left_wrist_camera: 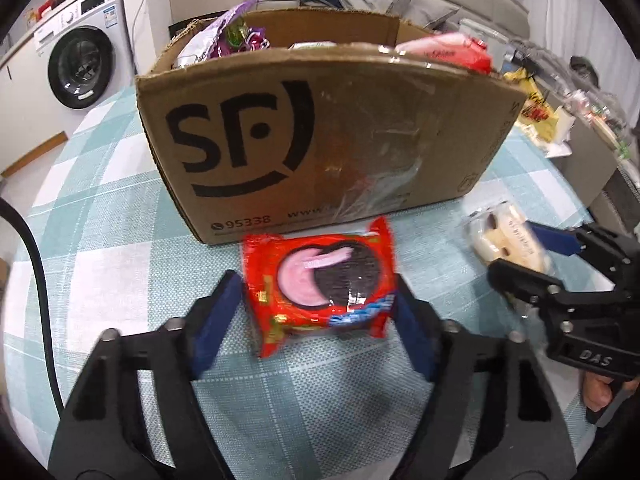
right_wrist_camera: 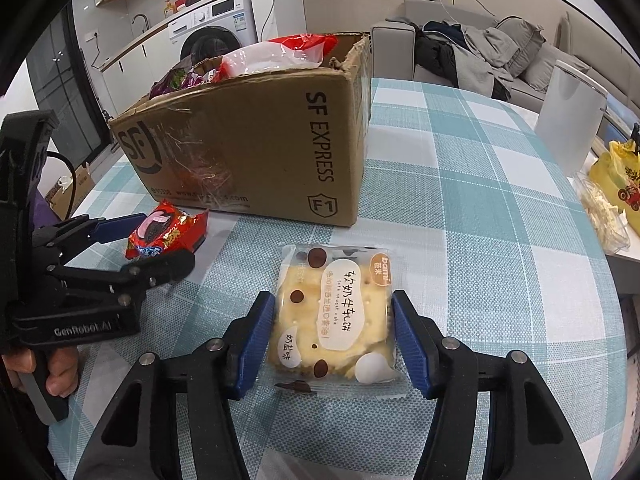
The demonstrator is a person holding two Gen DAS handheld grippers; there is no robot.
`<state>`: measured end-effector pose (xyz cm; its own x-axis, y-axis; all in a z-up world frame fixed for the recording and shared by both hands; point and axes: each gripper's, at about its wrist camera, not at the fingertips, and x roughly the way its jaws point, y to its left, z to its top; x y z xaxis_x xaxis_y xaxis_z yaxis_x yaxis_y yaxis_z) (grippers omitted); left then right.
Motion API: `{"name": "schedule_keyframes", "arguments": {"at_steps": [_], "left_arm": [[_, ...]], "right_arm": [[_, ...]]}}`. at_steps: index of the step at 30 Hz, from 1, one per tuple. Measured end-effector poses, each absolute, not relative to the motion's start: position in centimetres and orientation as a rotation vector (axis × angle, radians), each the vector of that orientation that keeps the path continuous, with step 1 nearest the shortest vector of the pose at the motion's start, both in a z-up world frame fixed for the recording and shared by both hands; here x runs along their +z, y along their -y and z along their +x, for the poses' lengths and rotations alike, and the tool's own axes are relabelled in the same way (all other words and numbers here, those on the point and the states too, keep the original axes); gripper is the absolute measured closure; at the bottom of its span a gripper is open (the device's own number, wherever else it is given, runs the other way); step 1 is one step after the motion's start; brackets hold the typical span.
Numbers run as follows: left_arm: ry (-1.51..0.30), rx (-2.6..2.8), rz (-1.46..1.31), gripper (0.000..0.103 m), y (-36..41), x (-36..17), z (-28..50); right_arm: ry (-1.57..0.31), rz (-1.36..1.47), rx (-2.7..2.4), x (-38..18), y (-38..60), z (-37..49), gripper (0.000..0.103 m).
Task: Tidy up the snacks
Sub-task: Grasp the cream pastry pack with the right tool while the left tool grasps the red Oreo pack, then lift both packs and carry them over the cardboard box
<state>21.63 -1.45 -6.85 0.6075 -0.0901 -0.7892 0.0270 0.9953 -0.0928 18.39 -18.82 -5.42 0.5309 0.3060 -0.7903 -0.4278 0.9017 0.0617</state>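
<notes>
A red Oreo packet (left_wrist_camera: 320, 284) sits between the fingers of my left gripper (left_wrist_camera: 318, 292), which is shut on it just above the checked tablecloth; it also shows in the right wrist view (right_wrist_camera: 166, 232). A clear-wrapped nougat cracker packet (right_wrist_camera: 334, 312) lies between the fingers of my right gripper (right_wrist_camera: 332, 312), whose blue pads touch both sides; it shows blurred in the left wrist view (left_wrist_camera: 508, 240). A brown SF Express cardboard box (left_wrist_camera: 312, 140) (right_wrist_camera: 256, 140), open-topped with several snack bags inside, stands just beyond both packets.
The table (right_wrist_camera: 460, 200) has a teal and white checked cloth. A white container (right_wrist_camera: 568, 108) and yellow bags (right_wrist_camera: 620, 184) stand at the right edge. A washing machine (left_wrist_camera: 84, 48) and a sofa with clothes (right_wrist_camera: 480, 48) are behind.
</notes>
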Motion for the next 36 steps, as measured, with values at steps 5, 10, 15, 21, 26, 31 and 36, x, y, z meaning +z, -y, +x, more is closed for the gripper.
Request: {"name": "schedule_keyframes", "arguments": {"at_steps": [5, 10, 15, 21, 26, 31, 36], "left_arm": [[-0.905, -0.097, -0.081, 0.056, 1.2, -6.6, 21.3], [-0.897, -0.118, -0.084, 0.058, 1.0, -6.2, 21.0], [-0.876, -0.122, -0.066, 0.058, 1.1, -5.7, 20.1], [-0.858, -0.123, -0.054, 0.058, 1.3, -5.3, 19.5], [-0.826, -0.128, -0.052, 0.058, 1.0, -4.4, 18.6], [-0.798, -0.136, -0.051, 0.058, 0.1, -2.9, 17.2], [-0.762, -0.144, -0.047, 0.058, -0.4, -1.1, 15.5]], "right_arm": [[-0.912, -0.146, 0.440, -5.5, 18.8, 18.4, 0.043], [-0.912, -0.146, 0.440, -5.5, 18.8, 18.4, 0.044], [-0.906, -0.156, 0.436, -5.5, 18.5, 18.2, 0.044], [-0.883, -0.170, 0.431, -5.2, 18.3, 17.6, 0.044], [-0.872, -0.167, 0.440, -4.8, 18.4, 17.3, 0.044], [-0.843, -0.164, 0.455, -3.7, 18.5, 16.7, 0.044], [-0.815, -0.148, 0.467, -2.6, 18.7, 16.2, 0.044]]}}
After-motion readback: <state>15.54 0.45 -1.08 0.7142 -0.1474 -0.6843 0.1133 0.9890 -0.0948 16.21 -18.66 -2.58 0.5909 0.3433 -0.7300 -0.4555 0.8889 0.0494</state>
